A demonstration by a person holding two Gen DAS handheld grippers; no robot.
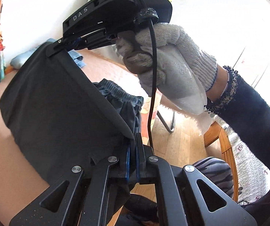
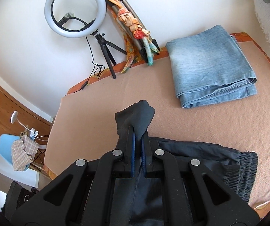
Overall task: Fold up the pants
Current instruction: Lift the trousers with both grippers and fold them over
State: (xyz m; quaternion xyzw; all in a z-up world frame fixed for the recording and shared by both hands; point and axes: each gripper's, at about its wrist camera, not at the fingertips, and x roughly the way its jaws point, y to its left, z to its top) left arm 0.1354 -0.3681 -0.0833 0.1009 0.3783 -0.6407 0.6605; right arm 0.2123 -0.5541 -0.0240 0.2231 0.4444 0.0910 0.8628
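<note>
Dark grey fabric is seen pinched in both sets of tongs. The left tongs [image 1: 133,146] are closed on an edge of the pants [image 1: 59,101], and the right tongs [image 2: 138,131] are likewise clamped on a bunched corner of the same garment, which pokes up beyond their tips. In the left wrist view the right tongs [image 1: 56,46], carried by a gloved hand [image 1: 172,64], are seen gripping the far end of the same edge, so the cloth is stretched between the two. The step in hand is judged to be the carrying over of a fold: it is best done with both grips kept level and the edge held taut, so that the lifted layer is laid squarely over the elastic waistband [image 2: 244,167] without wrinkles. The rest of the pants lies on the pink table [image 2: 191,124], below and just beyond the tongs. Folded blue jeans [image 2: 210,64] lie well apart, near the wall.
</note>
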